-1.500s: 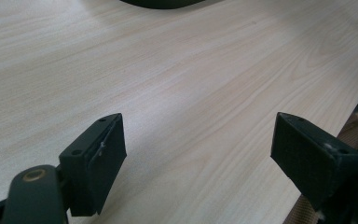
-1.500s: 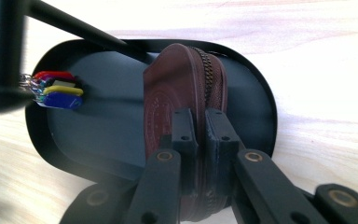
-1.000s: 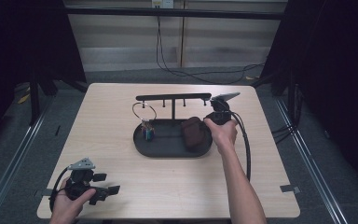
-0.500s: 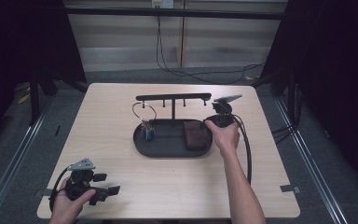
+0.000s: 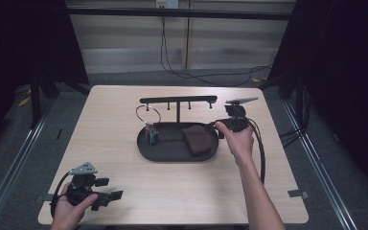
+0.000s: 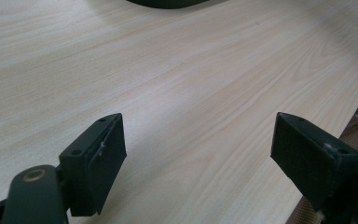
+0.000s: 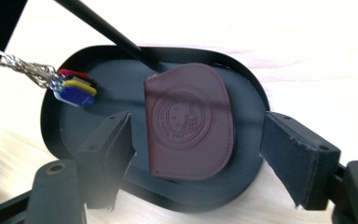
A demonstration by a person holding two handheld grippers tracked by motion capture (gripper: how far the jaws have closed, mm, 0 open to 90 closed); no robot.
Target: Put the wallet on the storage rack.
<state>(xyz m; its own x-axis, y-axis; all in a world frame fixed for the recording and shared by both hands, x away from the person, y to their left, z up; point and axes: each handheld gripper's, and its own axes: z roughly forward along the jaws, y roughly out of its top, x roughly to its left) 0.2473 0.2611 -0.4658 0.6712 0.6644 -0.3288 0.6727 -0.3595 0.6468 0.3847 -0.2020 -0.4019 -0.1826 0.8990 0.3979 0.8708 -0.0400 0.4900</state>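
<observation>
Jaws on both grippers are standing wide apart with nothing between them. In the high view, the right gripper [image 5: 233, 120] is hanging just beside the right end of the black oval tray [image 5: 170, 154], pulled a little back from where it was a second ago, when it was sitting over the brown pouch [image 5: 199, 140]. That pouch is now lying free in the right half of the tray, which suggests a placing step is finishing and the hand is withdrawing. The left gripper [image 5: 109, 192] is staying put well apart from the tray, near the table's [image 5: 110, 115] front left corner. A bunch of coloured key tags [image 5: 151, 134] is hanging on a chain into the tray's left half, from the black rail [image 5: 178, 99] standing over the tray.

In the left gripper view, the left gripper [image 6: 198, 154] is looking across bare pale wood, with the tray's edge [image 6: 168, 3] just peeking in far off.

In the right gripper view, the right gripper [image 7: 196, 158] is framing the pouch [image 7: 189, 121]: dark reddish leather, rounded at one end, stitched around its border, with a round embossed emblem. It is lying flat on the tray [image 7: 65, 135] floor, apart from the tags [image 7: 74, 91].
</observation>
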